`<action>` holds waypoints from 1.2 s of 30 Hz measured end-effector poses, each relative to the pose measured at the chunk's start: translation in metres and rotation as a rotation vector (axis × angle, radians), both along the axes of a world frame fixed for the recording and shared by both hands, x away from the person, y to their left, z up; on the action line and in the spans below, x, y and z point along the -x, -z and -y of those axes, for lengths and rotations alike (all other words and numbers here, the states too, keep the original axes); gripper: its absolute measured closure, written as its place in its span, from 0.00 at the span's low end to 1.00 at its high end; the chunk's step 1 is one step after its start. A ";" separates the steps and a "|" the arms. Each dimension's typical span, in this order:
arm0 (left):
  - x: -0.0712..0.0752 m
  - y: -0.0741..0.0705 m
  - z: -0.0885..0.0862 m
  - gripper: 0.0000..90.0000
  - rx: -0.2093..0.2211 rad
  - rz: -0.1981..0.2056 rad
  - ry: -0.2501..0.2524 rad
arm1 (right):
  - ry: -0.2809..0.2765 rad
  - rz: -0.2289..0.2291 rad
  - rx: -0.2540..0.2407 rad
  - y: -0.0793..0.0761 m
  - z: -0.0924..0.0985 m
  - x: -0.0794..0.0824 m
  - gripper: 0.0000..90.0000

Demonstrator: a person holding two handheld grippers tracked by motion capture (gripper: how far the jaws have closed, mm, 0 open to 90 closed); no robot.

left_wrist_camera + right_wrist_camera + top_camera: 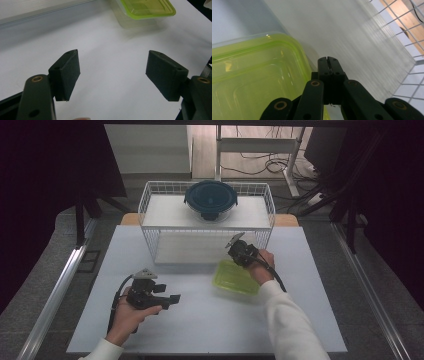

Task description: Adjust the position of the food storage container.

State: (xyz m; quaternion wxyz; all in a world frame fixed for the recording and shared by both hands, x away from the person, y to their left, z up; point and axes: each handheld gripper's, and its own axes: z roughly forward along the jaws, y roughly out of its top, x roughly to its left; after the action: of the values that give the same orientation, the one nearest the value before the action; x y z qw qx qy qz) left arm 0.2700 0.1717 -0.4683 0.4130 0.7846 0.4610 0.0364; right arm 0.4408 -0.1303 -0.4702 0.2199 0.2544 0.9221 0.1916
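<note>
A clear rectangular container with a lime-green lid (236, 277) lies on the white table (210, 325), right of centre. My right gripper (235, 261) hangs over its far edge, tilted down towards the rack. In the right gripper view, the right gripper (328, 59) has its jaws pressed together with nothing visible between them, just beside the green lid (257, 75). My left gripper (170, 293) is held low over the front left of the table. Seen in its own view, the left gripper (112, 72) is open wide and empty, and the container (147, 8) lies farther off.
A white wire rack (150, 220) stands at the back of the table. A round glass bowl with a dark blue lid (210, 199) sits on its top shelf. The rack's mesh side (407, 37) is close on the right of my right gripper.
</note>
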 end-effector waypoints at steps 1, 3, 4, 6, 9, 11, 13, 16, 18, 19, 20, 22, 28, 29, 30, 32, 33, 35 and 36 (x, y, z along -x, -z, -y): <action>0.000 0.000 0.000 0.30 0.000 0.000 0.000 | -0.001 0.001 0.004 0.000 0.000 0.000 0.99; 0.000 0.000 0.000 0.30 0.000 0.000 0.001 | 0.002 -0.007 -0.006 0.000 -0.001 0.000 0.99; 0.000 0.000 0.000 0.30 0.001 0.001 0.000 | 0.002 -0.013 -0.007 0.000 -0.001 0.000 0.99; 0.000 0.000 0.000 0.30 0.004 0.004 -0.007 | -0.006 -0.022 0.000 0.001 -0.001 0.001 0.99; 0.000 0.000 -0.001 0.30 0.006 0.008 -0.009 | -0.022 -0.033 0.005 0.002 -0.003 0.004 0.99; 0.000 0.000 0.000 0.30 0.006 0.008 -0.008 | -0.031 -0.042 -0.001 0.002 -0.005 0.008 0.99; 0.000 0.000 0.000 0.30 0.005 0.004 -0.005 | -0.061 -0.044 0.006 0.002 -0.009 0.013 0.99; 0.000 0.001 0.002 0.30 0.004 -0.001 -0.004 | -0.095 -0.046 0.006 0.003 -0.015 0.022 0.99; 0.000 0.001 0.003 0.30 0.002 0.000 0.000 | -0.106 -0.054 0.001 0.004 -0.016 0.026 0.99; 0.000 0.001 0.003 0.30 0.002 -0.001 0.002 | -0.111 -0.059 0.000 0.005 -0.017 0.029 0.99; 0.000 0.001 0.003 0.30 0.000 -0.001 0.003 | -0.117 -0.060 0.003 0.005 -0.018 0.030 0.99; 0.000 0.001 0.003 0.30 -0.002 -0.002 0.005 | -0.127 -0.068 0.006 0.006 -0.018 0.033 0.99; 0.000 0.001 0.003 0.30 -0.004 -0.002 -0.005 | -0.140 -0.054 -0.024 -0.001 -0.016 0.042 0.99; 0.000 0.001 0.002 0.30 -0.003 -0.001 -0.007 | -0.135 -0.045 -0.043 -0.006 -0.014 0.043 0.99; 0.000 0.001 0.002 0.30 -0.003 -0.001 -0.011 | -0.124 -0.034 -0.068 -0.011 -0.010 0.044 0.99; 0.000 0.002 0.000 0.30 -0.001 -0.003 -0.019 | -0.102 -0.018 -0.124 -0.021 0.001 0.049 0.99; 0.000 0.002 -0.001 0.30 0.000 -0.007 -0.024 | -0.091 -0.006 -0.142 -0.026 0.007 0.052 0.99; 0.000 0.003 -0.001 0.30 0.004 -0.009 -0.037 | -0.061 0.014 -0.186 -0.033 0.023 0.058 0.99; 0.000 0.003 -0.001 0.30 0.004 -0.011 -0.040 | -0.037 0.021 -0.211 -0.037 0.035 0.062 0.99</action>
State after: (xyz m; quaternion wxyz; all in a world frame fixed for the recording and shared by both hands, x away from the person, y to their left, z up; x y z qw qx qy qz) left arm 0.2696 0.1730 -0.4717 0.4113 0.7744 0.4791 0.0396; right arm 0.3788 -0.1649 -0.4331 0.1982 0.2572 0.8989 0.2941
